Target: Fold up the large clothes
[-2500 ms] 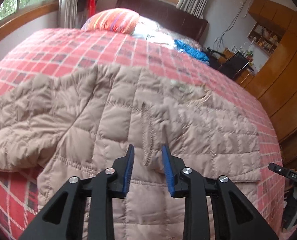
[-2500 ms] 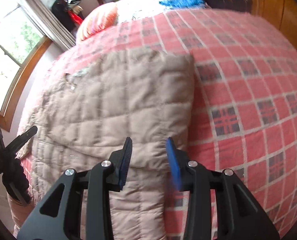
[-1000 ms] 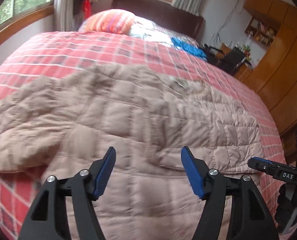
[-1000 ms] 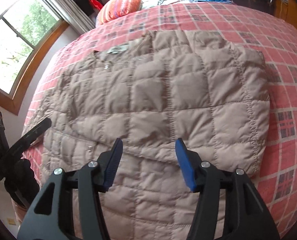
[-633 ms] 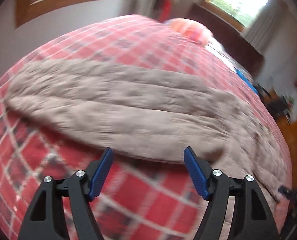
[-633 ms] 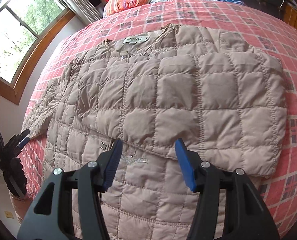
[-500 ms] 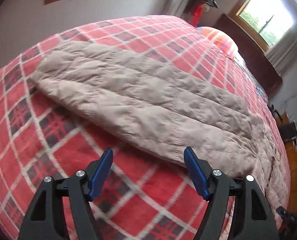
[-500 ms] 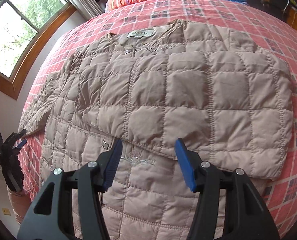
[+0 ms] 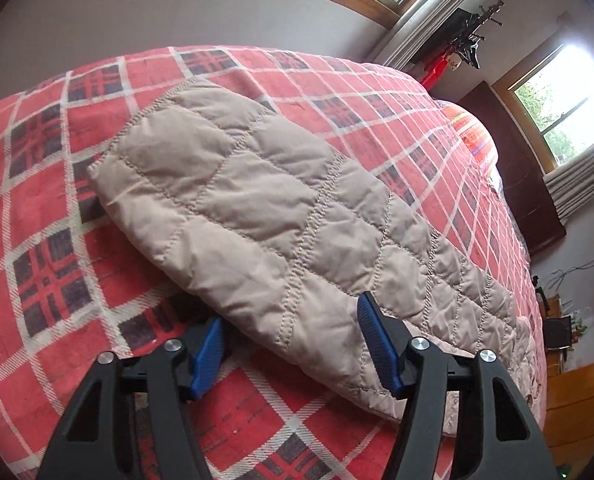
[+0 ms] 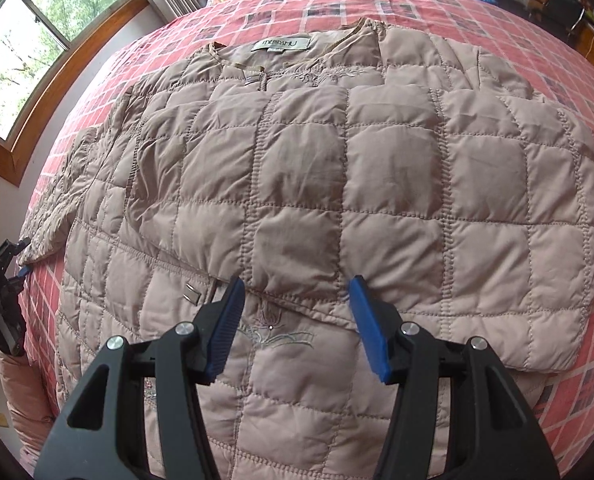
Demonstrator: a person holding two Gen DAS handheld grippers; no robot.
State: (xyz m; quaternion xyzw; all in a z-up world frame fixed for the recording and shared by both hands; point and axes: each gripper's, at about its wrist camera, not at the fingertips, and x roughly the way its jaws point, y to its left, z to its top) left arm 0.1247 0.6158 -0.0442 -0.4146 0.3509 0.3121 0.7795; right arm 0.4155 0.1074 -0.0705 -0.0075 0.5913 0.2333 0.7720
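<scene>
The left gripper (image 9: 293, 344) sits low, jaws apart around the sleeve (image 9: 257, 216) edge. The right gripper (image 10: 297, 328) hovers spread-jawed over the jacket (image 10: 337, 184).

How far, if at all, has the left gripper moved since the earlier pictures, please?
Yes. The left gripper swung from the jacket's body out to its spread sleeve, now straddling the sleeve's near edge near the cuff, open.

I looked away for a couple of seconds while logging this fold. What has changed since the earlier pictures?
The left claw swung from the beige quilted jacket's body out to its spread sleeve and opened wide, straddling the sleeve's near edge without closing. The right claw pulled back and opened, leaving the other sleeve folded across the front. The jacket stayed flat on the red plaid bedspread.
</scene>
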